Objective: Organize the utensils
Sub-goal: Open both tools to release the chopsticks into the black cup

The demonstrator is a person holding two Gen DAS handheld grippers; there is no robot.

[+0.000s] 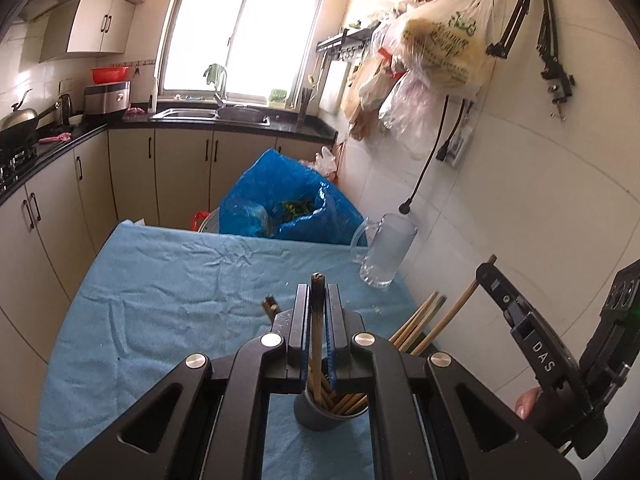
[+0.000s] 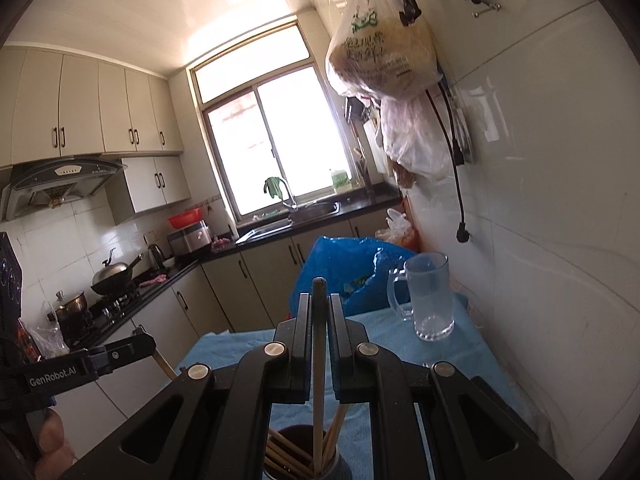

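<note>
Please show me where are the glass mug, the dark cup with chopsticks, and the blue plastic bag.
glass mug (image 2: pixel 434 304): right wrist view, on its clear body.
dark cup (image 1: pixel 316 414): left wrist view, on its outer wall.
blue plastic bag (image 1: pixel 260 188): left wrist view, on its left side.

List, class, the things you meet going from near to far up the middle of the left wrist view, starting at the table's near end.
Dark grey cup of wooden chopsticks → left gripper, jaws shut on a single dark-tipped chopstick → wrinkled light blue tablecloth → blue plastic bag → steel sink → bright window.
</note>
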